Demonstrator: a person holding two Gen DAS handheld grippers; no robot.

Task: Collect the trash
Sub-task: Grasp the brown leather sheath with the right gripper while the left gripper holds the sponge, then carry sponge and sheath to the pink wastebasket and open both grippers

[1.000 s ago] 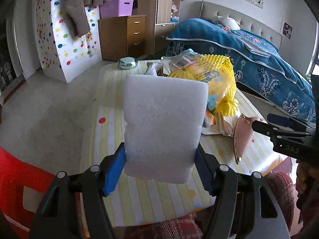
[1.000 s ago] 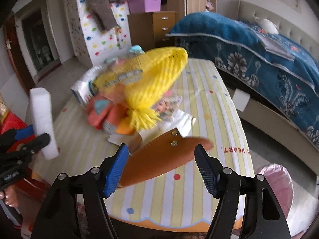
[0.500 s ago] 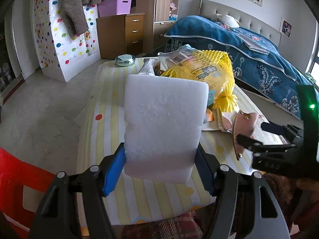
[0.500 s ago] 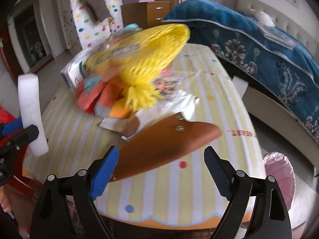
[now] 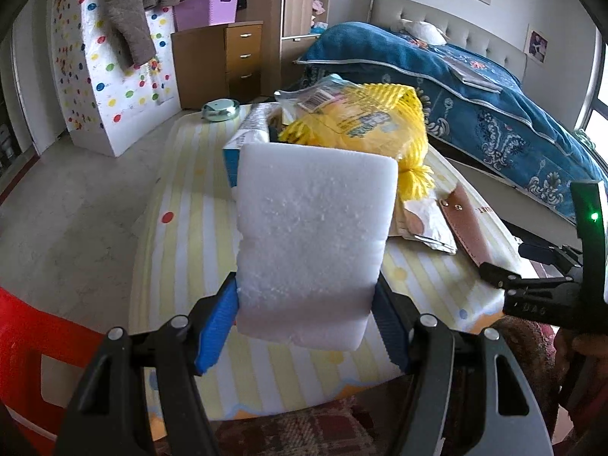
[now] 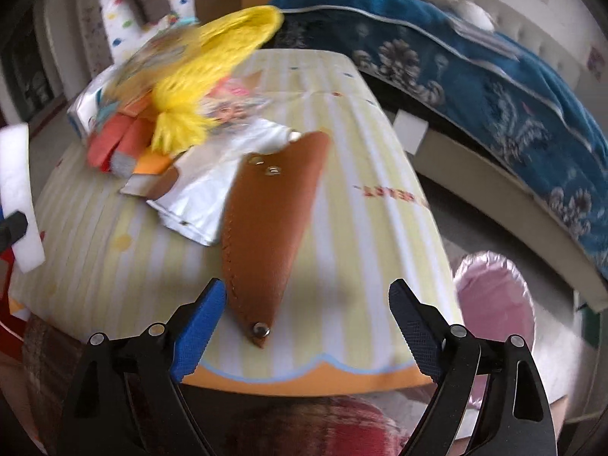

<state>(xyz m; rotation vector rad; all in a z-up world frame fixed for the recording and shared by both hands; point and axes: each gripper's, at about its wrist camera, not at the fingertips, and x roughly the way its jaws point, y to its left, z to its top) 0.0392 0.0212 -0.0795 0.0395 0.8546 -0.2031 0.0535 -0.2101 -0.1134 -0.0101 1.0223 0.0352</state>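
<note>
My left gripper (image 5: 306, 326) is shut on a white foam block (image 5: 311, 239) and holds it upright above the near end of the striped table (image 5: 182, 228). The block also shows at the left edge of the right wrist view (image 6: 17, 193). My right gripper (image 6: 306, 326) is open and empty, just above the near tip of a brown leather sheath (image 6: 271, 224) that lies flat on the table; the sheath shows in the left wrist view (image 5: 469, 224) too. A pile of trash with a yellow net bag (image 5: 364, 121) and wrappers (image 6: 205, 186) lies behind it.
A blue-covered bed (image 5: 475, 87) runs along the right. A pink-lined bin (image 6: 494, 296) stands on the floor right of the table. A red chair (image 5: 22, 342) is at the near left. A round metal tin (image 5: 220, 109) sits at the table's far end.
My right gripper has opened wider and moved down toward the table's near edge; the sheath now lies lengthwise between its jaws. My left gripper still holds the foam block, shifted slightly.
</note>
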